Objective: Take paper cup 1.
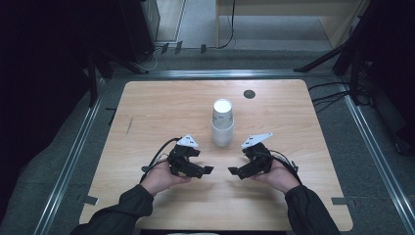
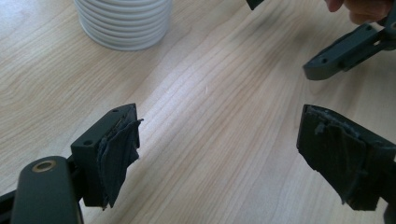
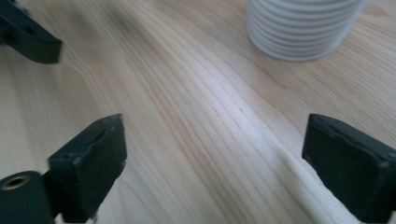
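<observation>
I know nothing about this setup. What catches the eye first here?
A white stack of paper cups stands upright in the middle of the wooden table. In front of it, two hands each hold a black claw: the left claw and the right claw face each other, both open, holding nothing.

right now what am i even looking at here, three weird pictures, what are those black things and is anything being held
A person sits at a wooden table, holding a hand-held grasping tool in each hand: the left tool and the right tool. The high view looks down from above. The other two pictures come from cameras riding on each tool, looking along its black jaws. A stack of white paper cups stands on the table beyond the tools. Both tools' jaws stand apart, with nothing between them.
</observation>
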Action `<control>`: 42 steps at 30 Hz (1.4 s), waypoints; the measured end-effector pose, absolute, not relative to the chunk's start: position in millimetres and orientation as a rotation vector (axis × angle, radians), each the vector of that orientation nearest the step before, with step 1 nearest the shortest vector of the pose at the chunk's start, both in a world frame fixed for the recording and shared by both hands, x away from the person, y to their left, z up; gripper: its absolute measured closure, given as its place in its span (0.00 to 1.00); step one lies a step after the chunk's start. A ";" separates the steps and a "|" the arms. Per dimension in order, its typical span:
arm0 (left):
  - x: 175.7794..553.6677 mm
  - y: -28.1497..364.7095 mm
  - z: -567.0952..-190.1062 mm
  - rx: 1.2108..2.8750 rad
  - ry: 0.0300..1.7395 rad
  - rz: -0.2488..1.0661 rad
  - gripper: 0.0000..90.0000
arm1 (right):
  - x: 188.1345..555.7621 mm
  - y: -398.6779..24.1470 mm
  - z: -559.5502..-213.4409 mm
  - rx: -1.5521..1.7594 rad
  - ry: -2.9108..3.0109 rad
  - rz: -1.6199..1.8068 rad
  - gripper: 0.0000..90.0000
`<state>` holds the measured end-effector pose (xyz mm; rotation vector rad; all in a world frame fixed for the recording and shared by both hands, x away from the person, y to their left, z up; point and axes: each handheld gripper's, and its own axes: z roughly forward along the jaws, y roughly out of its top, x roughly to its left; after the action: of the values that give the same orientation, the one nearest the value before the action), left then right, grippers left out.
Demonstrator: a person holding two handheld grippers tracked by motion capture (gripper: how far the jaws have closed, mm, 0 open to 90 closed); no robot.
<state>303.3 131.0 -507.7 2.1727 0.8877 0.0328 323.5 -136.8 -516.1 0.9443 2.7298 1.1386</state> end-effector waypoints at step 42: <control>306.3 163.9 -484.8 2.242 0.813 0.074 0.36 | 326.1 -157.6 -477.3 0.901 2.681 1.267 0.44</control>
<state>306.3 163.9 -484.8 2.2422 0.8128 0.0740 326.1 -157.6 -477.3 0.9006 2.6810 1.2666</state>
